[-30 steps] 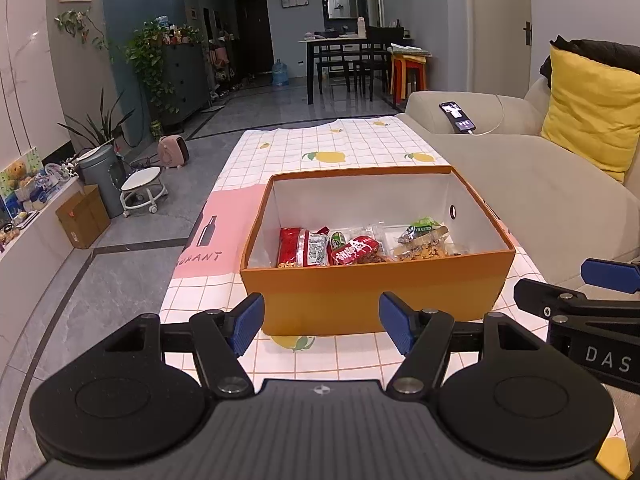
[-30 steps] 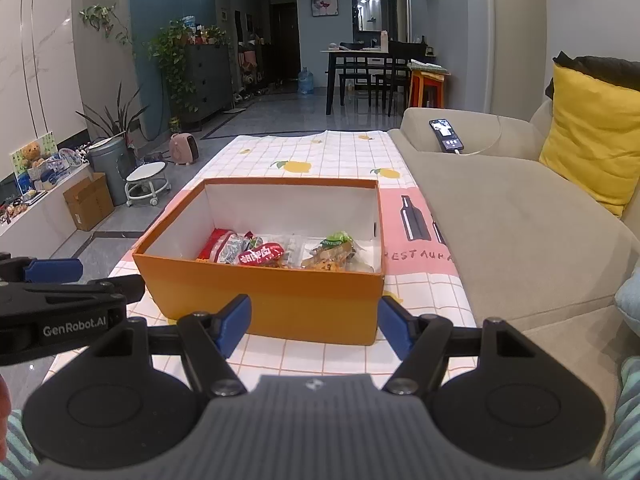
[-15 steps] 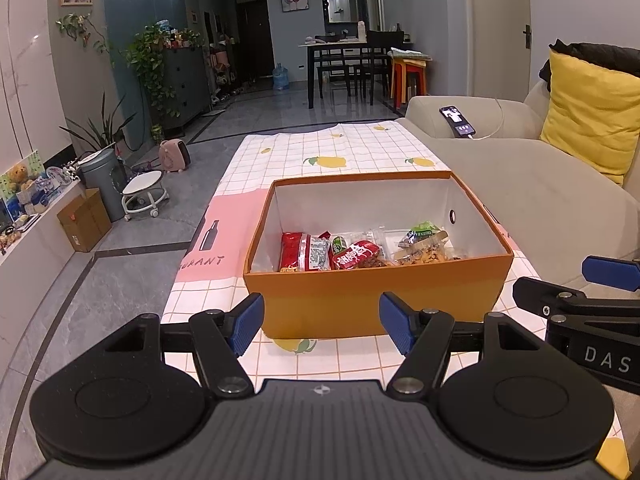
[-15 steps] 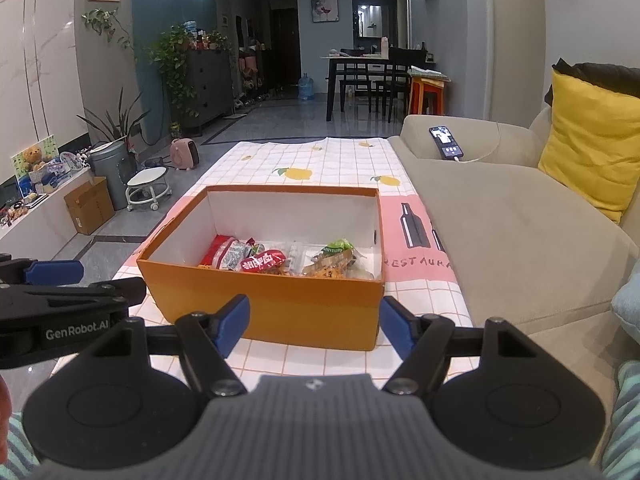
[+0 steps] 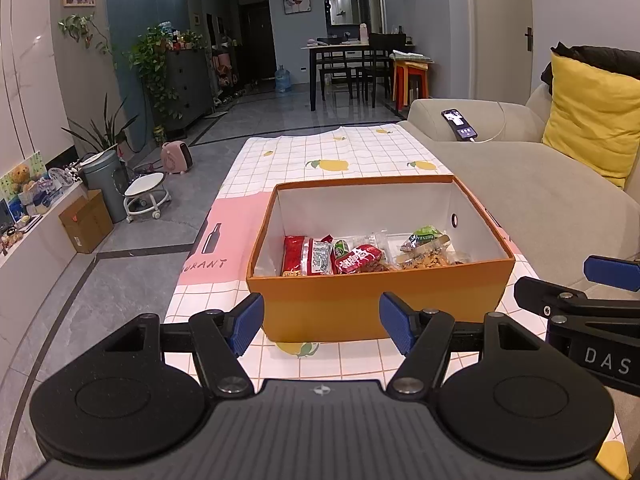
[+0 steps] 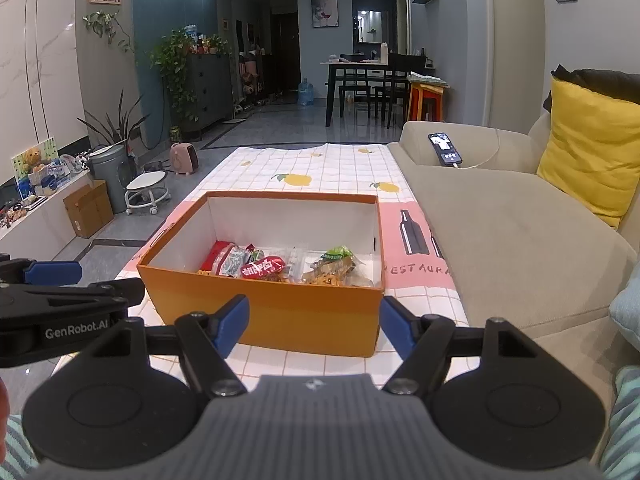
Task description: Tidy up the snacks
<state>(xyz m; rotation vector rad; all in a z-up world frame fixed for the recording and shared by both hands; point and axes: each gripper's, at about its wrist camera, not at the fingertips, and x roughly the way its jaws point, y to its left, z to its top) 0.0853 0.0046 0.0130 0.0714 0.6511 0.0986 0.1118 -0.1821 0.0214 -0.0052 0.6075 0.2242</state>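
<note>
A: Which step now?

B: Looks like the end of the sorting, or a pause inside it. Left hand-held gripper [image 5: 321,322] spread wide, nothing between the blue pads. Right hand-held gripper [image 6: 314,325] the same, spread and empty. Both hanging before the near wall of the orange box [image 5: 380,312], not touching it.

A: And the snacks?

B: All inside the box, along its near wall: red packet [image 5: 306,255] toward the near left corner, small red pouch [image 5: 360,258] in the middle, green-topped bag [image 5: 426,246] to the right. Maybe a clear packet between them, hard to tell through the glare. Box standing at the near end of the bench [image 5: 344,152], on the checked cloth with lemons. No loose snack visible on the cloth.

A: Next move?

B: Probably nothing more to pick up. If tidying goes on, need to reach over the near rim and down, then close on one packet only, gently, because of thin crinkly wrappers.
</note>
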